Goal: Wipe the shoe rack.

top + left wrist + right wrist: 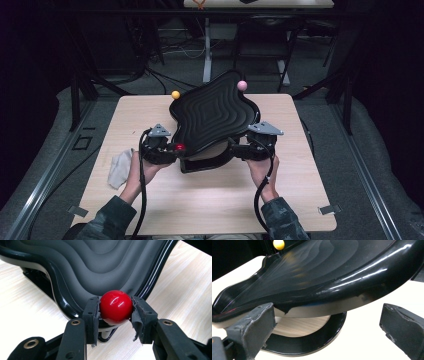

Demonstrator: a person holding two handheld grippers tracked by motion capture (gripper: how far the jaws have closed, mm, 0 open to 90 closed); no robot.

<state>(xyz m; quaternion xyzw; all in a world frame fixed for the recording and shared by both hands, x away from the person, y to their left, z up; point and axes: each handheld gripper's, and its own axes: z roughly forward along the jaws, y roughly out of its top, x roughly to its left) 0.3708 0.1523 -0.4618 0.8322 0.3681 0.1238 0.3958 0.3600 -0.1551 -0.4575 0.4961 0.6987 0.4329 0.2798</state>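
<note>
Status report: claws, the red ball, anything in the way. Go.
Left claw shut on red ball at the black wavy tray's near-left corner. Right claw open, at the tray's right rim. Yellow ball and pink ball on far corners. Cloth left, clear.

A light wooden table [210, 200] stands on grey carpet [65, 105]. On the table's near left part lies a crumpled white cloth [120, 167]. Beyond the table's far edge a white table leg [207, 50] rises among loose black cables [160, 75], with a dark metal frame [77, 95] standing just off the table's far left corner.
</note>
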